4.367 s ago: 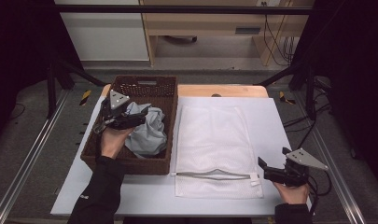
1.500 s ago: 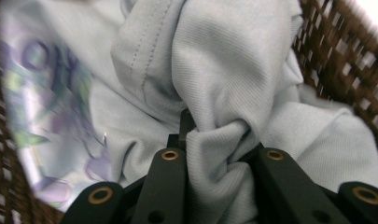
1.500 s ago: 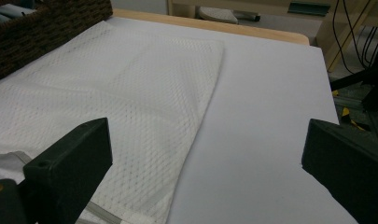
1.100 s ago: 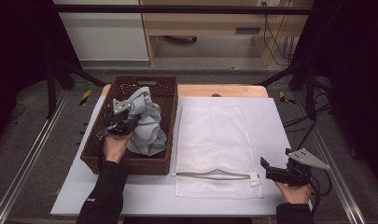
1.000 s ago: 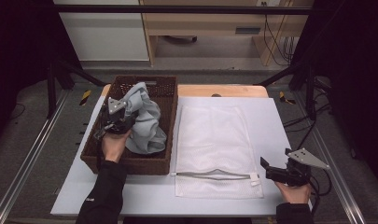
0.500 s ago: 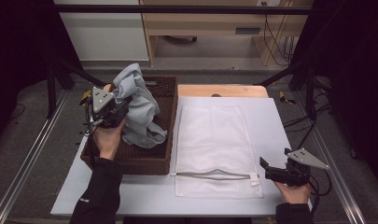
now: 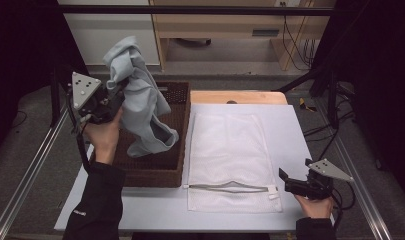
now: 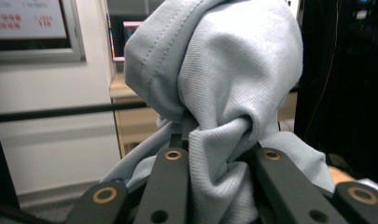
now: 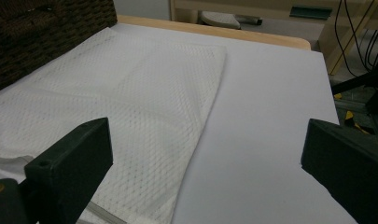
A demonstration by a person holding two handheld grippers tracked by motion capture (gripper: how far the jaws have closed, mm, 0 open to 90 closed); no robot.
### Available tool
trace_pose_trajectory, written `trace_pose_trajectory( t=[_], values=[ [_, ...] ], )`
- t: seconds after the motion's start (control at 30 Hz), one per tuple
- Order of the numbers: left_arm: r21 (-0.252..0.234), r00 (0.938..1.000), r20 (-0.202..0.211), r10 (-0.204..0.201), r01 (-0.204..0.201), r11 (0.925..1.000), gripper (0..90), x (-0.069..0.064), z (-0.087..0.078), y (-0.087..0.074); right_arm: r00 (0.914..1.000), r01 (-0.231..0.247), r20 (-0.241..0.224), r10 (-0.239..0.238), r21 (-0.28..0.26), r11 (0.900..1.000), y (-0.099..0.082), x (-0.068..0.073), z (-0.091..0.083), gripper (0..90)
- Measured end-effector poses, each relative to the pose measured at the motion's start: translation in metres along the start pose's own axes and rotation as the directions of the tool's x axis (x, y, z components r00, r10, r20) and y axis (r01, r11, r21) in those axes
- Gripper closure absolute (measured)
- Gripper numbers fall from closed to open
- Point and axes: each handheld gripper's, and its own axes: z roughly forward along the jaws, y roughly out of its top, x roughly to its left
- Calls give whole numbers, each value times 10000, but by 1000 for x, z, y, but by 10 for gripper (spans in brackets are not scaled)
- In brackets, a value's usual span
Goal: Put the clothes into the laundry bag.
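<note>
Grey knit garment [image 7: 137,107] is hanging limp, soft, probably light, bunched in the clenching left tool [image 7: 111,97]; right tool [image 7: 285,181] is waiting released.

Left gripper [image 7: 112,95] is up high at about ten o'clock, jaws pinched tight on a bunched fold of the grey garment [image 7: 137,105], the left hand [image 7: 104,135] wrapped beneath it and a dark sleeve running down toward seven. Right gripper [image 7: 285,179] sits low at four o'clock, jaws spread wide and pointing toward nine, gripping nothing, right hand [image 7: 315,204] behind it.
</note>
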Motion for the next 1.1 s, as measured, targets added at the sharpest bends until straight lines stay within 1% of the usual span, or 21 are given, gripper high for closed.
trace_pose_trajectory(
  t=[0.07, 0.27, 0.5, 0.53, 0.67, 0.8, 0.93, 1.1],
  values=[
    [-243, 10000, -14, 56, -56, 9997, 805, -2, -2, 11, 10000, 10, 8, -10, -2, 10000, 0, 0, 0, 26],
    [-733, 9997, -40, 227, -230, 9970, 805, -9, -7, 34, 10000, -19, 13, 19, -7, 10000, 0, 0, -1, 25],
    [-1349, 9998, 22, 186, -181, 9907, 806, -15, -13, 64, 10000, -28, 11, 28, -17, 10000, 0, -1, -1, 25],
    [-1451, 9999, 68, 138, -127, 9893, 805, -17, -14, 68, 10000, -36, 21, 36, -15, 10000, 0, -1, -1, 25],
    [-1701, 9998, 187, 102, -69, 9854, 806, -22, -16, 77, 10000, -9, 14, 9, -66, 10000, 1, -1, -1, 25],
    [-1825, 9996, 234, 125, -80, 9832, 806, -28, -17, 84, 10000, -17, 12, 17, -63, 10000, 1, -1, -2, 26],
    [-1904, 9991, 365, 203, -130, 9816, 806, -36, -16, 91, 10000, -19, 3, 19, -56, 10000, 1, -1, -1, 26],
    [-2114, 9985, 506, 215, -103, 9773, 806, -45, -18, 98, 10000, -48, -16, 47, -70, 10000, 1, -2, -2, 26]
  ],
)
